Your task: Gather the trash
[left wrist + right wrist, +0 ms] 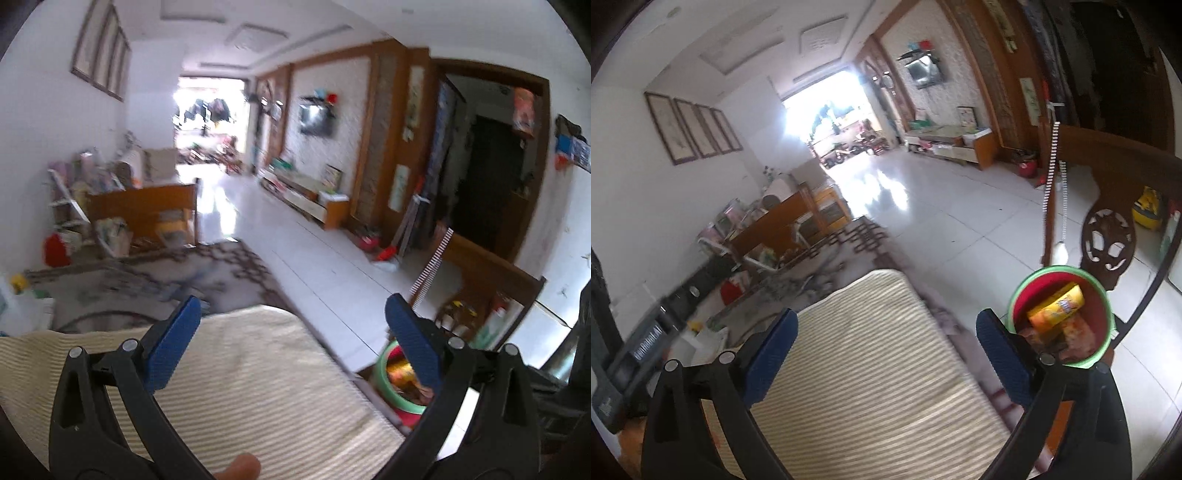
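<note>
Hovering above striped mat (871, 354), both claws (293, 334) (886, 349) agape.

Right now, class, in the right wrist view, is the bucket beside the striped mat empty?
No: the bucket with the green rim holds a yellow packet and other wrappers.

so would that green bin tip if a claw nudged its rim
Possibly. The bin looks like thin plastic, so likely light. It stands upright on smooth tile, so it might slide rather than topple. The yellow packet and wrappers inside seem to add little weight.
</note>
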Demonstrator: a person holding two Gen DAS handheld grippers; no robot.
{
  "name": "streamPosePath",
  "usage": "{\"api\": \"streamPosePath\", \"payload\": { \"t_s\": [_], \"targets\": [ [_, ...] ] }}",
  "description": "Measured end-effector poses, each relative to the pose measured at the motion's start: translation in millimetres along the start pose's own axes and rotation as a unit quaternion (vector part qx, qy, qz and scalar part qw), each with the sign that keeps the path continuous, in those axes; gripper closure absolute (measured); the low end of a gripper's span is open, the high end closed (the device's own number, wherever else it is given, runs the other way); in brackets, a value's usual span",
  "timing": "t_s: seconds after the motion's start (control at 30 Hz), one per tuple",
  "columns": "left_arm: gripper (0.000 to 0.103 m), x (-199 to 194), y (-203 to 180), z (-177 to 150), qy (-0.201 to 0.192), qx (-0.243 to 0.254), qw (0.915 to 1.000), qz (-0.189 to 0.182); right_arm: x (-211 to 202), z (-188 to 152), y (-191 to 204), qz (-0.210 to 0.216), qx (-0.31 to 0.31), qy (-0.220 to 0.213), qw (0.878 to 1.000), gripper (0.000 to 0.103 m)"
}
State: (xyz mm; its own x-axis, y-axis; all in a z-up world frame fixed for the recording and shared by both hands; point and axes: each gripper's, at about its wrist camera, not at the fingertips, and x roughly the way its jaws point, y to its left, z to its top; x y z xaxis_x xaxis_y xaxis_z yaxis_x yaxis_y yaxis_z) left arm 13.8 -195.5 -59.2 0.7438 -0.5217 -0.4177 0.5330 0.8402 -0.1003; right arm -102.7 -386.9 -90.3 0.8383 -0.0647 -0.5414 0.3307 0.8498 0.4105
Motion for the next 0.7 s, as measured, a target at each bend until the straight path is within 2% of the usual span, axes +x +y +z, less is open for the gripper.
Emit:
{"api": "streamPosePath", "payload": {
  "t_s": [0.2,0.33,0.4,0.53,0.7],
  "targets": [
    [0.005,-32.7,44.3,-0.1,-0.01,-0.007,0.9984,0.056,7.1,-25.4,50.7,0.016,-0.017,0.008,1.0,0.009],
    [0.005,-54.8,64.0,-3.9,-0.033,0.004,0.992,0.122,8.9,-36.5,79.9,0.023,-0.032,0.004,0.999,0.009],
    [0.005,-62.5,71.9,-4.7,-0.038,-0.002,0.9896,0.139,9.3,-38.9,89.3,0.022,-0.039,0.001,0.999,0.009],
    [0.005,-74.1,89.7,-2.7,-0.04,-0.022,0.9925,0.113,8.4,-45.0,104.1,0.021,-0.047,-0.002,0.999,0.009],
    [0.005,-79.1,102.4,-2.0,-0.026,-0.029,0.9931,0.111,10.6,-48.5,113.9,0.018,-0.057,0.001,0.998,0.009]
  ]
}}
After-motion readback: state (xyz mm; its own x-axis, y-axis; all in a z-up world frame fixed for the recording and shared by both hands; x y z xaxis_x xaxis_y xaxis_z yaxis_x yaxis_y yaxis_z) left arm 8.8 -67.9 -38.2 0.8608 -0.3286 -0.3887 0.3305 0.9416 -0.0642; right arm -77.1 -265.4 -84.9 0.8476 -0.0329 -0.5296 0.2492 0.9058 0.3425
